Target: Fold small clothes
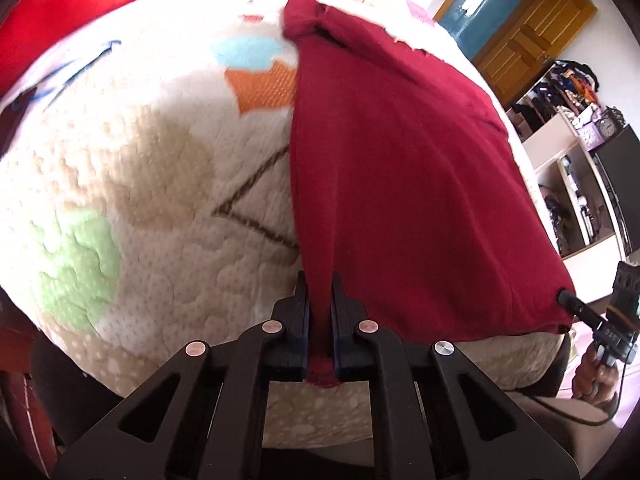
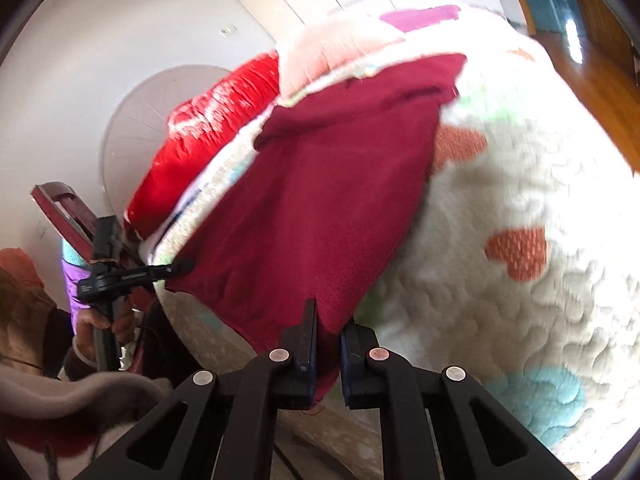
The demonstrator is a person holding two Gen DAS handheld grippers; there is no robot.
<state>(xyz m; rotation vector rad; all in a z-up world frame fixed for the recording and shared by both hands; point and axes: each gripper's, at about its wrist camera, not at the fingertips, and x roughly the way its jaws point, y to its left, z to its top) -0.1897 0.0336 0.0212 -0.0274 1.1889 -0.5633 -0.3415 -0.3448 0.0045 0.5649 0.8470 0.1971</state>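
A dark red garment (image 1: 400,184) lies spread on a bed covered by a cream blanket (image 1: 132,168) with coloured patches, and both near corners of the garment's hem are held at the edge of the bed.

The left gripper (image 1: 320,312) has its jaws clamped on the garment's near corner, with a strip of red cloth pinched between them and a little of the hem showing below the pads. The same gripper appears in the right wrist view (image 2: 176,268), biting the garment's corner at the blanket's edge, held by a hand (image 2: 108,320).

The right gripper (image 2: 328,340) has its jaws closed on the garment's other near corner, the cloth bunched between the two pads. In the left wrist view it (image 1: 566,300) grips that corner at the far end of the hem, with the person's hand (image 1: 592,380) below it.

The garment's far end is folded over and rumpled, up near a bright red quilt (image 2: 208,128) that lies along the bed beyond it. A wooden door (image 1: 532,32) and open shelves (image 1: 568,152) stand beyond the garment's right side.
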